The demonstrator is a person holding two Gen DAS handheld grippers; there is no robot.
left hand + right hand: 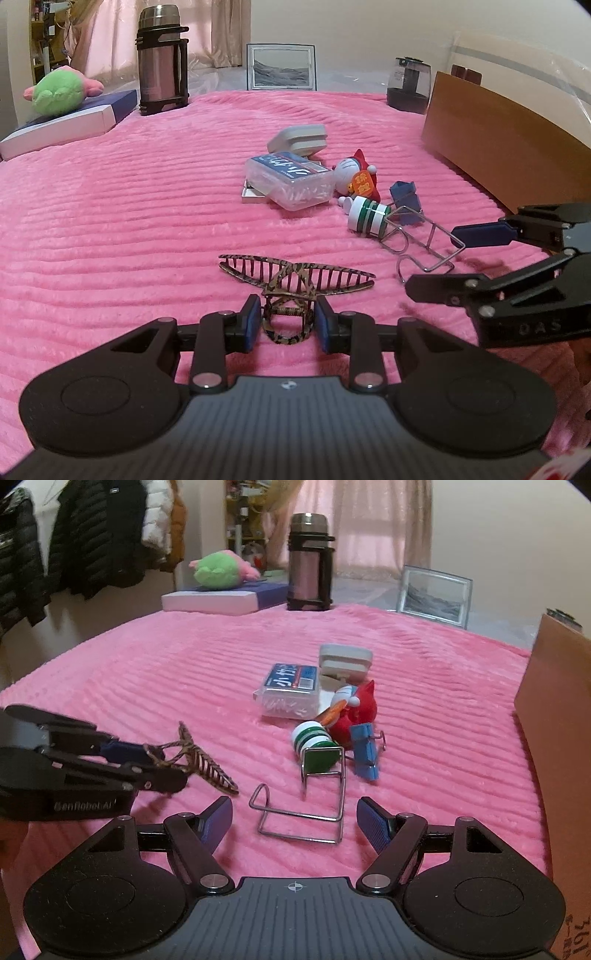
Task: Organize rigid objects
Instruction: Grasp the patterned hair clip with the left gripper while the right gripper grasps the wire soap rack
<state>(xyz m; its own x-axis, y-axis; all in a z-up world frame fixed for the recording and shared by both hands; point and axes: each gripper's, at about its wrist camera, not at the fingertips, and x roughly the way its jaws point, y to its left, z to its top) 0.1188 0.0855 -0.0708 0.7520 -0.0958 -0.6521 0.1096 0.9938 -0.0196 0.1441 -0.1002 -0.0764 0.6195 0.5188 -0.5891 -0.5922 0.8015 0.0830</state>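
Note:
A leopard-print hair claw clip (291,284) lies on the pink blanket (147,221). My left gripper (285,325) is shut on its handle loops; it also shows in the right wrist view (147,760) with the clip (199,764). My right gripper (295,821) is open, its pads on either side of a wire stand (306,805) without touching it. In the left wrist view the right gripper (436,258) sits at the wire stand (421,240). A green-and-white striped jar (314,744), a blue binder clip (364,751), a Doraemon figure (356,179), a clear box (290,181) and a grey case (299,138) cluster beyond.
A wooden box (506,144) stands at the right. At the back are a steel thermos (160,59), a picture frame (282,66), a dark jar (408,85) and a green plush (59,90) on a white-and-blue box (70,122).

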